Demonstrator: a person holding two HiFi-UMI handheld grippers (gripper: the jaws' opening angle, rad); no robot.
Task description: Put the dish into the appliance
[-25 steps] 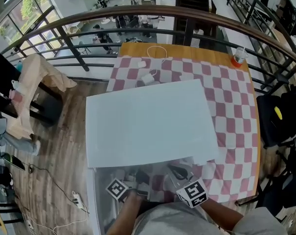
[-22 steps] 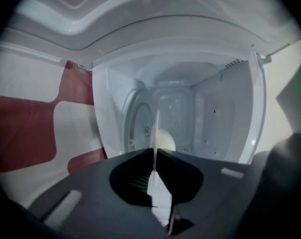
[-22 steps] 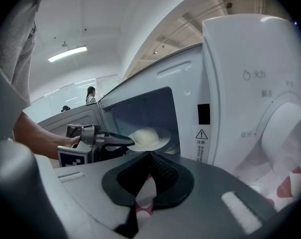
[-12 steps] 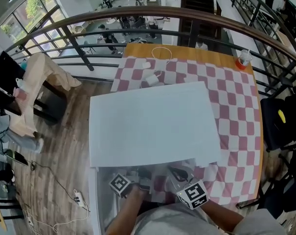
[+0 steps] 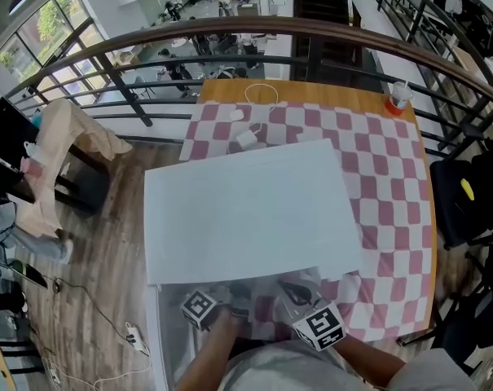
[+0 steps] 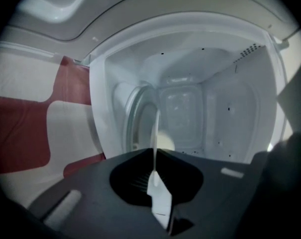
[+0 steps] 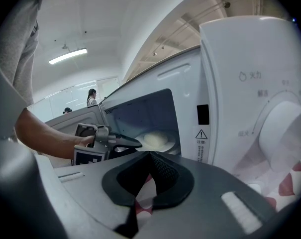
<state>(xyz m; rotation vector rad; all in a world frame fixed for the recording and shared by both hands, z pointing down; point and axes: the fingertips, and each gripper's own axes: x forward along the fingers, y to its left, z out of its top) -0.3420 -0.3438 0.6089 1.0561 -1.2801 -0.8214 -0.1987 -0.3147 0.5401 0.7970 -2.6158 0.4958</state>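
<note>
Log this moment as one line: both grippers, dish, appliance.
left hand-held gripper: shut on dish | dish: inside open microwave | right hand-held gripper: shut, empty, outside microwave

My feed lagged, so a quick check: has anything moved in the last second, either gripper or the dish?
Nothing has visibly moved. The left gripper stays inside the open cavity of the white microwave oven, shut on the rim of the white round plate, which carries pale rounded food. The right gripper stays shut outside, in front of the microwave.
</note>
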